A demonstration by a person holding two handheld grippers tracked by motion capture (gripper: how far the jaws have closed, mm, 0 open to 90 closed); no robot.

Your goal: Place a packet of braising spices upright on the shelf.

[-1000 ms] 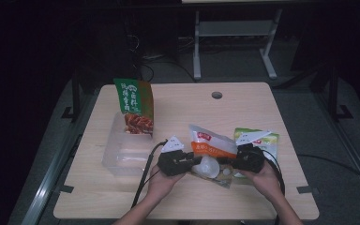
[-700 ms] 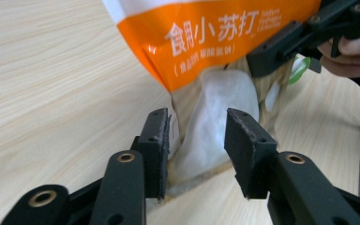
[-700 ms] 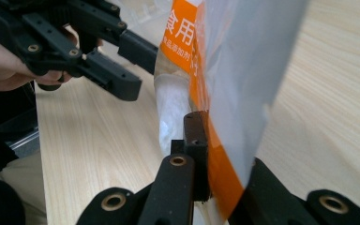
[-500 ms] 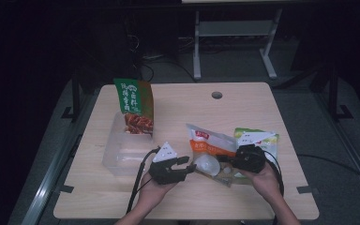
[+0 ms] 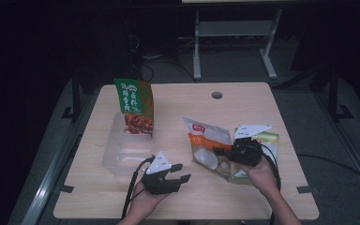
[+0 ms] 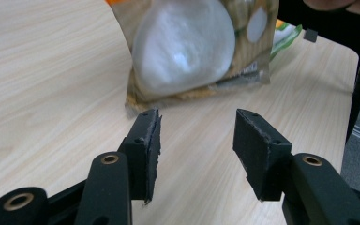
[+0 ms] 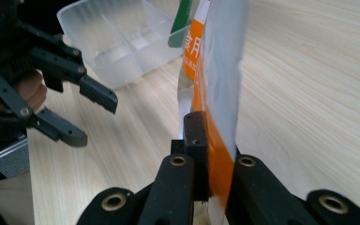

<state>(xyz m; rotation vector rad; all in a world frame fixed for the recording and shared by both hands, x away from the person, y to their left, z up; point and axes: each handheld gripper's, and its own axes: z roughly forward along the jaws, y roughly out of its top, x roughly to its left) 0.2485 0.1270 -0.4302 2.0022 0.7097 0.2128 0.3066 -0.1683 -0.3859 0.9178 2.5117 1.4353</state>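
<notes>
The orange snack bag (image 5: 205,140) lies on the light wooden tabletop (image 5: 187,105), right of the clear plastic tray (image 5: 122,152); its print is too blurry to read, and a round white shape shows on it; the right gripper (image 5: 222,152) hides one edge, its fingers pinching the shiny bag; the left gripper (image 5: 180,172), just beside the bag, has just been opening, its fingers spread with nothing between them; a green bag (image 5: 133,107) stands in the tray.

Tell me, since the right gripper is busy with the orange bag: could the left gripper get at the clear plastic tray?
Probably yes: the left gripper is open with nothing between its jaws, and the clear plastic tray lies close beside it across bare table.
</notes>
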